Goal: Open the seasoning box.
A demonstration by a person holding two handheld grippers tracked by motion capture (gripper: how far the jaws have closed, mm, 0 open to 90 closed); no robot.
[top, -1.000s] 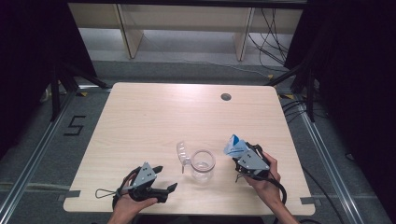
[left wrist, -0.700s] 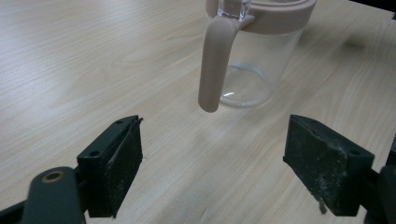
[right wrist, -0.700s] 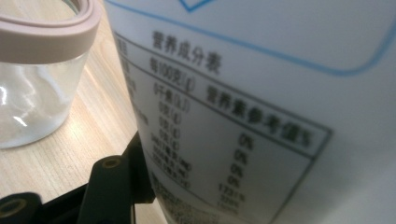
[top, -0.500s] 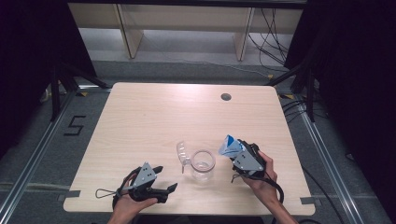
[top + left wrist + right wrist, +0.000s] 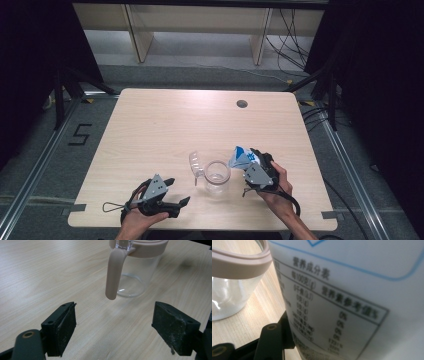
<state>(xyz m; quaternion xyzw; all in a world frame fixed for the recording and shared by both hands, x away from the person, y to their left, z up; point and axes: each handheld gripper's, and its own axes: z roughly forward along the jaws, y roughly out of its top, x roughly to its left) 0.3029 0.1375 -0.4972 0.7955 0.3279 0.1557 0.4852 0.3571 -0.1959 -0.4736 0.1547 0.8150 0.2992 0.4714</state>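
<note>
A clear glass jug point(image 5: 217, 176) with a beige rim and handle point(image 5: 113, 272) stands near the table's front edge. A clear lid-like piece point(image 5: 195, 164) sticks out at its left. My right gripper point(image 5: 246, 163) is shut on a white and blue pouch point(image 5: 239, 156), held tilted just right of the jug's rim. In the right gripper view the pouch's printed nutrition table point(image 5: 342, 307) is close up, with the jug rim point(image 5: 239, 263) at the left and one black finger point(image 5: 272, 340) under the pouch. My left gripper point(image 5: 176, 194) rests open, its jaws pointing at the jug's handle, apart from it.
The light wooden table point(image 5: 165, 125) has a round cable hole point(image 5: 242, 104) at the back right. Shelving legs point(image 5: 260, 35) and cables point(image 5: 287, 55) lie on the floor behind. Metal rails point(image 5: 345, 150) run along both sides of the table.
My right gripper has carried the pouch a little to the left, closer to the jug's rim. The left gripper and the jug have stayed put.
</note>
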